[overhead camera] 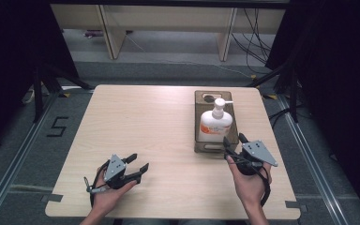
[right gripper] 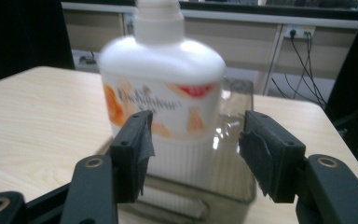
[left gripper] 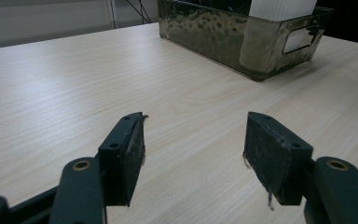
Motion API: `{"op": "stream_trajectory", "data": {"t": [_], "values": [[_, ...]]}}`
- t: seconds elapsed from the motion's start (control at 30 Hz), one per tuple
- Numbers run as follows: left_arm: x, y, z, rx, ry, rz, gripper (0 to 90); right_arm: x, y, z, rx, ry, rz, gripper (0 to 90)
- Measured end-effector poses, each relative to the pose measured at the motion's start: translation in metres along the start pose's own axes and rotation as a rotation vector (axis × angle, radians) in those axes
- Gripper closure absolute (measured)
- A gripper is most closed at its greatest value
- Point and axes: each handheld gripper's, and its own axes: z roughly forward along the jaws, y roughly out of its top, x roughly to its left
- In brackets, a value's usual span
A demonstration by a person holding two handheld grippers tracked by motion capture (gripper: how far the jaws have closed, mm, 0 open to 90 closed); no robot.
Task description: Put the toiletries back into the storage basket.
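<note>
Setting: pale wood table (overhead camera: pixel 145 140) on grey floor, dark curtains at both sides; we take the tray as our landmark.
Tray: we note a dark, see-through tray (overhead camera: pixel 200 140) on the table's right half, cut-out handles at its ends.
Bottle: white pump bottle (overhead camera: pixel 214 123) with orange label stands upright inside the tray, toward its near end.
Right claw: right claw (overhead camera: pixel 234 143) sits just at the tray's near end, jaws wide, holding nothing; in its own view the jaws frame the bottle's lower body.
Left claw: left claw (overhead camera: pixel 138 165) hovers well left of the tray, jaws wide, empty.
Risk: we judge a grip high on the smooth bottle could tip it or drag the tray along.
Views: right gripper view gives us the label print; high view shows the pump head and both hands.
</note>
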Motion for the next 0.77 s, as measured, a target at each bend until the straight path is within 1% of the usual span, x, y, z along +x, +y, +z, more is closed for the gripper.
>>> {"op": "stream_trajectory", "data": {"t": [0.03,0.07,0.1,0.13,0.17,0.2,0.23,0.27,0.3,0.33,0.37,0.4,0.43,0.47,0.53,0.57,0.6,0.63,0.67,0.7,0.73,0.77], "values": [[0.000,0.000,0.000,-0.001,0.000,-0.001,37.5,-0.003,-0.007,-0.001,0.013,-0.012,0.017,43.9],[0.000,0.000,0.000,-0.001,0.000,-0.001,37.6,-0.006,-0.011,-0.002,0.021,-0.022,0.005,43.9],[0.000,0.000,0.000,-0.001,0.000,0.000,37.5,-0.007,-0.015,-0.002,0.021,-0.019,0.019,43.9],[0.000,0.000,0.000,-0.001,0.000,0.000,37.5,-0.007,-0.015,-0.002,0.021,-0.019,0.019,43.9],[0.000,0.000,0.000,-0.001,0.001,-0.001,37.5,-0.010,-0.021,-0.004,0.040,-0.035,0.028,43.9],[0.000,0.000,0.000,-0.001,0.001,-0.001,37.5,-0.010,-0.021,-0.004,0.040,-0.035,0.028,43.9],[0.000,0.000,0.000,0.000,0.001,0.000,37.5,-0.013,-0.027,-0.005,0.052,-0.043,0.022,44.0],[0.000,0.000,0.000,-0.001,0.001,-0.003,37.5,-0.014,-0.030,-0.004,0.060,-0.036,0.021,44.0],[0.000,0.000,0.000,-0.001,0.001,-0.002,37.5,-0.015,-0.033,-0.005,0.073,-0.041,0.023,44.0],[0.000,0.000,0.000,-0.001,0.001,-0.002,37.5,-0.017,-0.036,-0.005,0.068,-0.041,0.021,44.0],[0.000,0.000,0.000,0.000,0.001,-0.002,37.5,-0.018,-0.039,-0.005,0.085,-0.042,0.026,44.1],[0.000,0.000,0.000,-0.001,0.001,-0.003,37.5,-0.020,-0.043,-0.006,0.093,-0.055,0.016,44.1],[0.000,0.000,0.000,0.000,0.001,-0.002,37.5,-0.022,-0.046,-0.005,0.093,-0.054,0.014,44.1],[0.000,0.000,0.000,0.000,0.001,-0.002,37.5,-0.022,-0.046,-0.005,0.093,-0.054,0.014,44.1],[0.000,0.000,0.000,0.001,0.001,-0.003,37.5,-0.023,-0.054,-0.007,0.103,-0.070,0.053,44.1],[0.000,0.000,0.000,0.001,0.001,-0.002,37.5,-0.027,-0.057,-0.007,0.092,-0.074,0.021,44.1],[0.000,0.000,0.000,0.002,0.001,-0.002,37.5,-0.026,-0.060,-0.009,0.108,-0.083,0.058,44.1],[0.000,0.000,0.000,0.002,0.001,-0.002,37.5,-0.030,-0.064,-0.009,0.108,-0.064,0.045,44.1],[0.000,0.000,0.000,0.002,0.001,-0.002,37.5,-0.030,-0.066,-0.011,0.119,-0.093,0.047,44.0],[0.000,0.000,0.000,0.002,0.001,-0.002,37.5,-0.031,-0.068,-0.012,0.125,-0.077,0.073,43.7],[-0.001,0.000,0.000,0.002,0.001,-0.003,37.6,-0.033,-0.069,-0.013,0.129,-0.089,0.059,43.1],[0.000,0.000,0.000,0.002,0.001,-0.004,37.6,-0.036,-0.070,-0.013,0.110,-0.094,0.055,41.9]]}}
